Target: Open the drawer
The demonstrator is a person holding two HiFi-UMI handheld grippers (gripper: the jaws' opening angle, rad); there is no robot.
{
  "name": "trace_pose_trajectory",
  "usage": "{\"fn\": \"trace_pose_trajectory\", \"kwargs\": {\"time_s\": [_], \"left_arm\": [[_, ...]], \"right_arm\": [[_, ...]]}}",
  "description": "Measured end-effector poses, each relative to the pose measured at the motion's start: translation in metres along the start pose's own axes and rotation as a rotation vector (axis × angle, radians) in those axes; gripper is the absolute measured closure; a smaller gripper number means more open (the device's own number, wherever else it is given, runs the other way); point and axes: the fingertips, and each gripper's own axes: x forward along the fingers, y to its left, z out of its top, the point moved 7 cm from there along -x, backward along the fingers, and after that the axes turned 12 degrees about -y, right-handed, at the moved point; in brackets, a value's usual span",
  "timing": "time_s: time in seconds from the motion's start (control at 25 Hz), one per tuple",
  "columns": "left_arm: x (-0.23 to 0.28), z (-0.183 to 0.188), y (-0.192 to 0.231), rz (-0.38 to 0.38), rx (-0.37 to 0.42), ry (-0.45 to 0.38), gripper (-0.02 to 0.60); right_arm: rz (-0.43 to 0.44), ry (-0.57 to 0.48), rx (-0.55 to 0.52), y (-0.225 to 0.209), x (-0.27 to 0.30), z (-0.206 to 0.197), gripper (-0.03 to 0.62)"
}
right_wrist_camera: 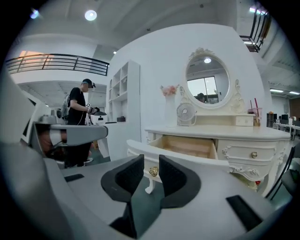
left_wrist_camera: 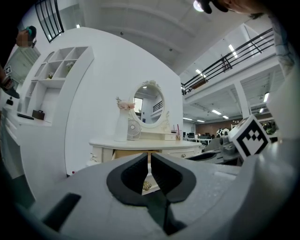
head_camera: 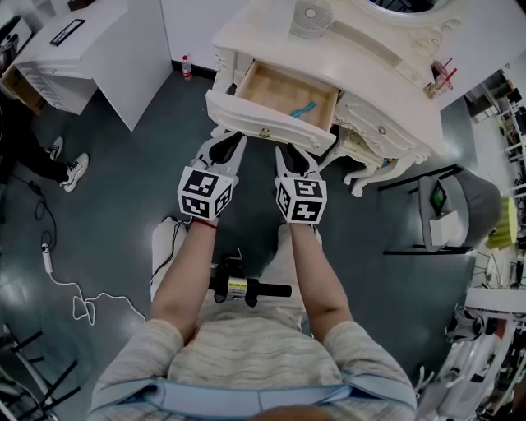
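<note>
The cream dressing table [head_camera: 362, 57] has its left drawer [head_camera: 246, 111] pulled out, its wooden inside showing with a small blue item [head_camera: 302, 109] in it. A gold knob [head_camera: 265, 131] sits on the drawer front. Both grippers hover side by side just before that front. My left gripper [head_camera: 233, 141] points level at it, its jaws a narrow gap apart and empty. My right gripper [head_camera: 289, 153] is open. In the right gripper view the knob [right_wrist_camera: 153, 171] shows in the gap between the fingers [right_wrist_camera: 130, 174], farther off and untouched. The drawer [right_wrist_camera: 187, 146] stands open there too.
A small fan [head_camera: 311, 18] and an oval mirror [right_wrist_camera: 207, 78] stand on the table top. A white cabinet [head_camera: 90, 41] is at the left and a chair [head_camera: 448, 215] at the right. Cables [head_camera: 57, 271] lie on the floor. Another person [right_wrist_camera: 78, 122] stands at the far left.
</note>
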Motion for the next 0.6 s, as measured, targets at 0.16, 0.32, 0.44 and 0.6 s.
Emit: {"fn": "trace_pose_trajectory", "kwargs": {"time_s": [0.16, 0.32, 0.44, 0.6], "left_arm": [[-0.001, -0.002, -0.002, -0.017, -0.006, -0.003, 0.565], [0.0, -0.002, -0.009, -0.048, 0.002, -0.001, 0.565], [0.002, -0.001, -0.013, -0.072, 0.022, 0.005, 0.565], [0.002, -0.003, -0.016, -0.082, 0.027, 0.007, 0.565]], "right_arm": [[0.051, -0.075, -0.015, 0.005, -0.021, 0.013, 0.5], [0.064, -0.112, 0.019, 0.005, -0.038, 0.021, 0.555], [0.051, -0.132, 0.032, 0.002, -0.047, 0.028, 0.581], [0.034, -0.124, 0.024, -0.002, -0.054, 0.03, 0.586]]}}
